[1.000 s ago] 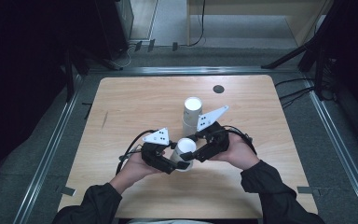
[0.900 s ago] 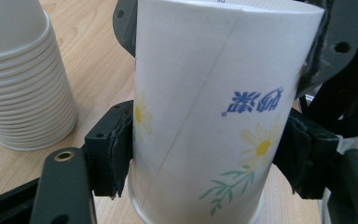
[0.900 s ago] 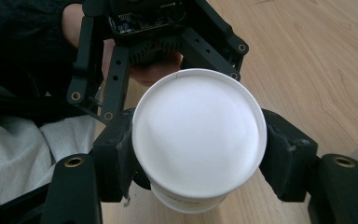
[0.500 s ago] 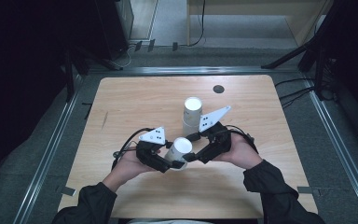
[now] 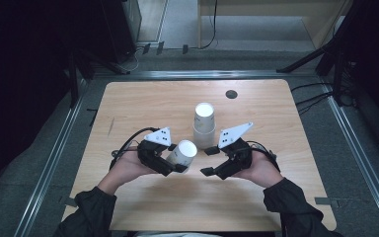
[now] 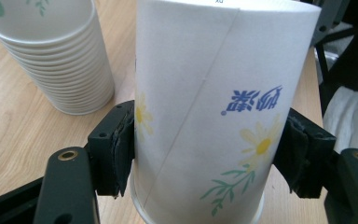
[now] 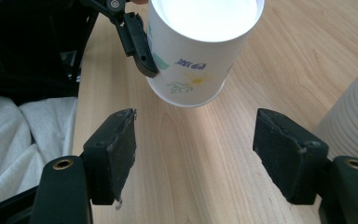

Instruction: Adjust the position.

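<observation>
Your left fingers [image 6: 116, 156] are pressed against both sides of a single paper cup [image 6: 214, 107], so the left gripper [image 5: 170, 165] has a firm hold on it. Your right gripper [image 5: 209, 160] stands wide open with nothing between its jaws; its pads [image 7: 114, 149] frame bare table and point toward the held cup, which hangs just ahead of them.

You have the cup lifted off the wooden table [image 5: 143, 98] and tilted, its white open mouth turned up and toward the right gripper, its base down near your left hand. It sits in front of you, near but apart from the stack of cups [image 5: 204, 126], which stands upright at the middle of the table.

Judging by this, you have one cup free of the stack and in hand, so the separating part looks done. What seems left is to hand it over or set it down on its own; the open right gripper looks placed to take it, though it is not touching it yet.
</observation>
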The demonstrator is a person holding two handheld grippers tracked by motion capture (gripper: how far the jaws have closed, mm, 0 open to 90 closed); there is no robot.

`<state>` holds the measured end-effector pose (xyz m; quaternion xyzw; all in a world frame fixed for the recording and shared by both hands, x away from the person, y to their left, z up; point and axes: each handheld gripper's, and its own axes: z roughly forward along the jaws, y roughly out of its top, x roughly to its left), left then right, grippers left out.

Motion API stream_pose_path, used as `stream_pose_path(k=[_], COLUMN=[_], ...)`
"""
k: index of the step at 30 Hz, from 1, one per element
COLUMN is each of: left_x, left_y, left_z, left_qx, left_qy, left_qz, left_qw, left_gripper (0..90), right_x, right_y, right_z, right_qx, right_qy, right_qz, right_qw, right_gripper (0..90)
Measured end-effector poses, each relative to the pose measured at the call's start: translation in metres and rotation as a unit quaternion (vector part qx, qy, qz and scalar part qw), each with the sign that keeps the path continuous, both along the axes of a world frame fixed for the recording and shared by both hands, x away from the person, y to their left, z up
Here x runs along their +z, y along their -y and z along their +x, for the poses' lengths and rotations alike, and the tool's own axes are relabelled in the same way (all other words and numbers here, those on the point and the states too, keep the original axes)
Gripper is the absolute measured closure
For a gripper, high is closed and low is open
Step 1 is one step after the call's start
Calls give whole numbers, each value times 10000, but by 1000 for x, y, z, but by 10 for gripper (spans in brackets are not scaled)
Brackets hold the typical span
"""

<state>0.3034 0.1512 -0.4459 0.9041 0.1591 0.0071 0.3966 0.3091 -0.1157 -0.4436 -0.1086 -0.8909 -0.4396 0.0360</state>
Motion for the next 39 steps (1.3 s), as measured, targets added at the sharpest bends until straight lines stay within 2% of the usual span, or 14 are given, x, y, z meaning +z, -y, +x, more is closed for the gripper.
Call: stream_pose_path(k=[4,7,10,13,16,19,21,23,26,27,28,29,31,39], left_x=[0,-2,-3,-8,-10,-14,-15,-18,-21,-22,-22,-23,-25,-26], left_y=[3,8,11,19,24,34,35,41,46,51,51,55,58,61], left_z=[2,5,6,8,8,8,8,7,6,4,4,2,0,-2], left_qx=[-162,-318,-351,-512,-573,-740,-764,-894,-1025,-1132,-1132,-1265,-1376,-1457], left_qy=[-44,-128,-128,-206,-262,-284,-271,-176,-144,-64,-64,47,32,23], left_qz=[190,456,567,853,960,1162,1208,1368,1417,1591,1591,1710,1741,1794], left_qw=[9997,9984,9977,9948,9934,9901,9894,9864,9845,9807,9807,9771,9751,9729], left_gripper=[298,298,298,298,298,297,297,296,296,296,296,296,296,295], right_x=[-5,-10,-12,-14,-16,-19,-20,-21,-24,-26,-26,-26,-27,-32], right_y=[2,4,5,6,6,5,4,3,2,0,0,-2,-5,-19], right_z=[-1,-2,-3,-5,-7,-8,-9,-9,-9,-10,-9,-9,-10,-15], right_qx=[-63,-96,-115,-124,-116,-74,-63,-44,8,34,66,102,152,453], right_qy=[23,34,16,69,83,98,94,127,173,187,217,186,220,280], right_qz=[-41,-68,-79,-96,-136,-178,-194,-206,-230,-233,-214,-224,-238,-387], right_qw=[10000,9999,9999,9999,9998,9998,9997,9997,9996,9995,9995,9995,9994,9978], right_gripper=[310,311,311,309,308,307,306,302,298,298,298,297,286,295])
